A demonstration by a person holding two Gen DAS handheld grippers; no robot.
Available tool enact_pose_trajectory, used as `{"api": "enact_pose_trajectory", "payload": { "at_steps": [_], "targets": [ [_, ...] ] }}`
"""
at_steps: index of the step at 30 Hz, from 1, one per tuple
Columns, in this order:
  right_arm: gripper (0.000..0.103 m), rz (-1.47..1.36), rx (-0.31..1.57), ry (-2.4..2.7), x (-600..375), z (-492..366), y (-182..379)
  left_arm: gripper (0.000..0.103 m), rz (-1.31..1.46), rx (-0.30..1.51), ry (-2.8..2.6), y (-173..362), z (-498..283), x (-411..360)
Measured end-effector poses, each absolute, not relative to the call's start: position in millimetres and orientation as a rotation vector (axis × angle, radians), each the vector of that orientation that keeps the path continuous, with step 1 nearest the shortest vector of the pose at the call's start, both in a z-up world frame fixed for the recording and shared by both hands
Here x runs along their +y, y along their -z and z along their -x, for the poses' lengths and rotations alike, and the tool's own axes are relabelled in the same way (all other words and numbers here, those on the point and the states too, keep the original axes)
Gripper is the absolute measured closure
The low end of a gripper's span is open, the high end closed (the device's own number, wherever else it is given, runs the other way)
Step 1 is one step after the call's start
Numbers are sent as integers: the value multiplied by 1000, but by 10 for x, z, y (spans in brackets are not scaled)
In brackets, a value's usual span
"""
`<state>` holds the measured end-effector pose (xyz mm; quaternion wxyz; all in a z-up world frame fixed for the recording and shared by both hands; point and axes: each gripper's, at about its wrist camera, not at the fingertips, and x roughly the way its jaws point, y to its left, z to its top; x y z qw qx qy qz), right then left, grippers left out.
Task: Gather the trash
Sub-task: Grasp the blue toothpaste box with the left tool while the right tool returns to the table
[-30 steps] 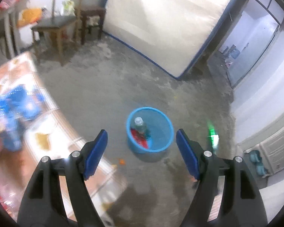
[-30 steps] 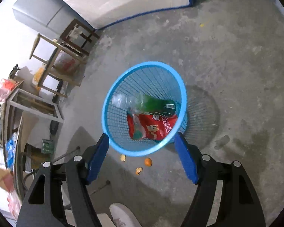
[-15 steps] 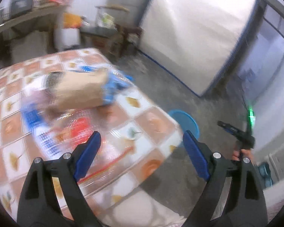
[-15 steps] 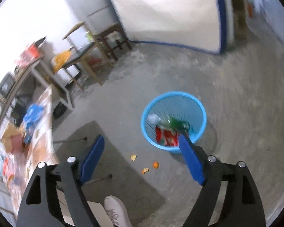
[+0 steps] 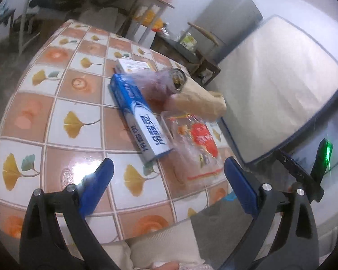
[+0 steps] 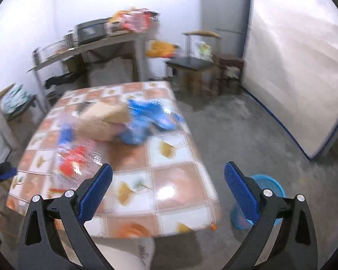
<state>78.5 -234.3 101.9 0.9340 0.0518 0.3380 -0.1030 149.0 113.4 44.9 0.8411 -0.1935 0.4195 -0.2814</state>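
Note:
Trash lies on the tiled table (image 5: 63, 121): a blue and white box (image 5: 142, 121), a clear wrapper with red print (image 5: 196, 148), a brown paper bag (image 5: 200, 103) and a can (image 5: 178, 78). My left gripper (image 5: 166, 186) is open and empty above the table's near edge, close to the box and wrapper. My right gripper (image 6: 169, 189) is open and empty over the table's near corner (image 6: 184, 191). In the right wrist view I see the brown bag (image 6: 103, 119), a crumpled blue bag (image 6: 151, 119), the red-printed wrapper (image 6: 74, 159) and the blue basket (image 6: 268, 186) on the floor.
A white mattress (image 6: 299, 78) leans against the wall on the right. Wooden chairs (image 6: 200, 67), a grey fridge (image 6: 225, 13) and a cluttered metal shelf (image 6: 97, 45) stand behind the table. The other gripper (image 5: 304, 175) shows at the left wrist view's right edge.
Both grippers swung up from the floor basket toward the table. The left one has come in close over the table trash. Both stay open and empty.

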Motion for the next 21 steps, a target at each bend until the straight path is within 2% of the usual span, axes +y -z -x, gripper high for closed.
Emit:
{"api": "enact_pose_trajectory", "payload": {
  "at_steps": [7, 14, 16, 18, 21],
  "targets": [
    [6, -161, 507, 43, -1930, -985, -1120, 8, 306, 815, 538, -358, -1824, 1041],
    [6, -225, 566, 32, -1786, -1224, -866, 9, 234, 942, 408, -75, -2702, 703],
    [6, -224, 592, 35, -1793, -1285, -771, 14, 227, 963, 394, -15, -2898, 610],
    [6, -224, 607, 43, -1811, -1314, -695, 32, 210, 997, 372, 44, -3006, 534],
    [6, -251, 620, 39, -1884, -1381, -591, 44, 211, 1046, 352, 164, -3133, 444]
  ]
}}
